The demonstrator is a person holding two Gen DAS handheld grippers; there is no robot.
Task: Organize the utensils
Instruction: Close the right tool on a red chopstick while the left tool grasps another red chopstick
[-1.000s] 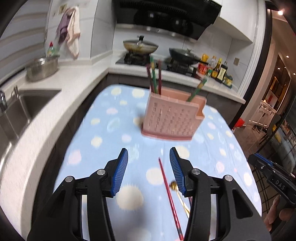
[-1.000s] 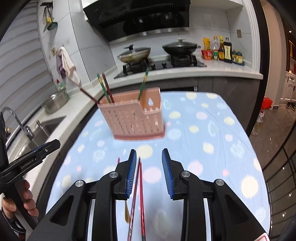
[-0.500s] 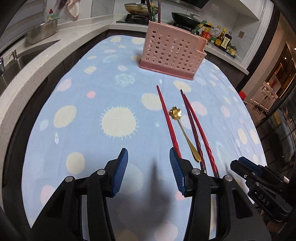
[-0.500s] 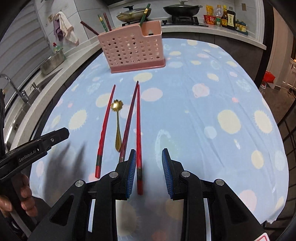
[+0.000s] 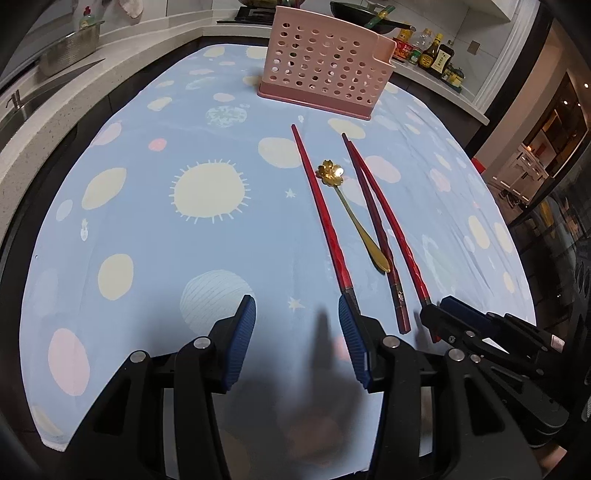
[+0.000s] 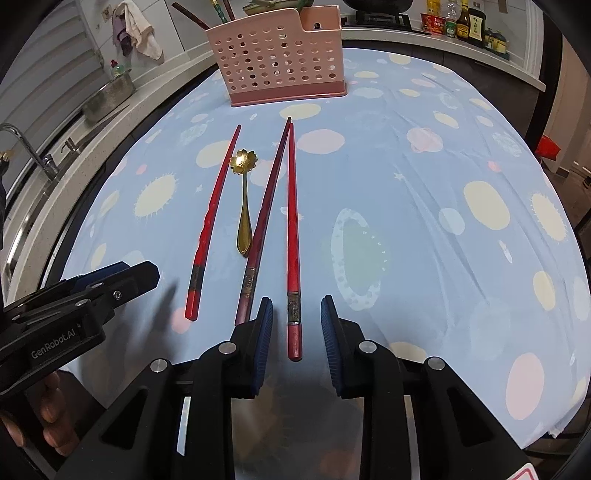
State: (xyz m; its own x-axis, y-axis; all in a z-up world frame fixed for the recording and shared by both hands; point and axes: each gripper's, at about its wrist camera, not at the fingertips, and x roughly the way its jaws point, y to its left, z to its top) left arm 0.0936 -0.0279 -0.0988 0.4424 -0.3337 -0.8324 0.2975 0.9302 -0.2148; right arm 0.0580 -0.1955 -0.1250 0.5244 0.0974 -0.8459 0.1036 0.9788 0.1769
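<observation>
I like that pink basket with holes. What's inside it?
Chopsticks poke out of the top of the pink basket: a dark red one leaning left. Their lower ends are hidden behind its wall.

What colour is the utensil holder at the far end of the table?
Pink, with round holes; the utensil holder shows best in the right wrist view.
</observation>
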